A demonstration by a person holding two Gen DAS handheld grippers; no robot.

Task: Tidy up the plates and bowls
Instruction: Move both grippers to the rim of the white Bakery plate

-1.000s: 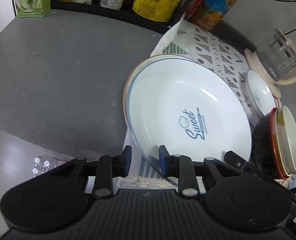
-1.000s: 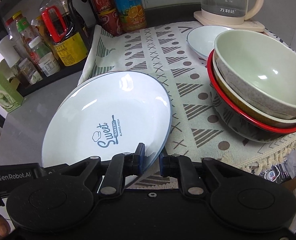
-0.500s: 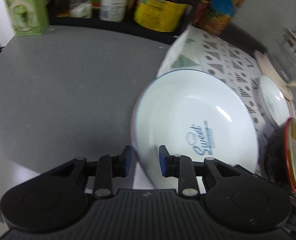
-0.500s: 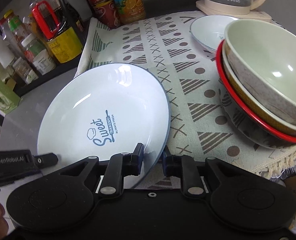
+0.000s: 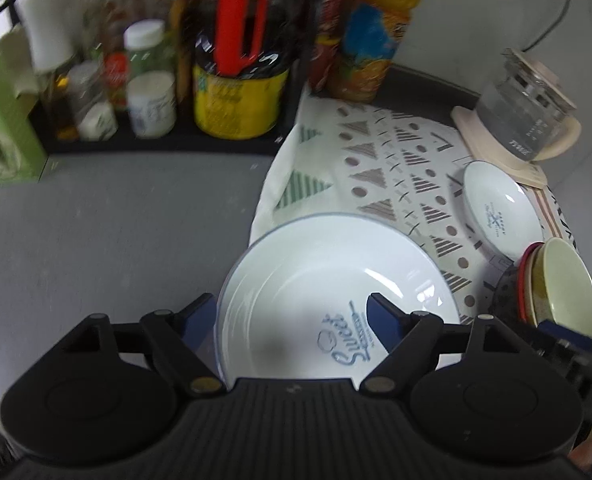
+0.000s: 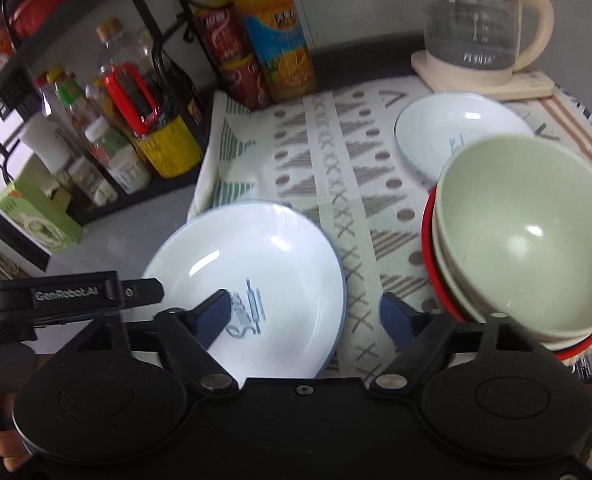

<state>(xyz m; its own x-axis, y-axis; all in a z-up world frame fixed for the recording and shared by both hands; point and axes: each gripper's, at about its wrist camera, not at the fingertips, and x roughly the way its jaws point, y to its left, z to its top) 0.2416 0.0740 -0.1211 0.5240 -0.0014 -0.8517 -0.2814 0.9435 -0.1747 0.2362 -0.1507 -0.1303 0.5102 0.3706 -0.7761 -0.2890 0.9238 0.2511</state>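
While both sets of jaws are opening, the big plate [image 5: 327,292] lies flat, half on the patterned cloth [image 5: 379,168] and half on the grey counter [image 5: 108,232]. Left gripper [image 5: 294,318] and right gripper [image 6: 305,312] straddle its rim without pressing it. Beside it stand stacked bowls [image 6: 523,232], with a small plate [image 6: 451,132] behind.
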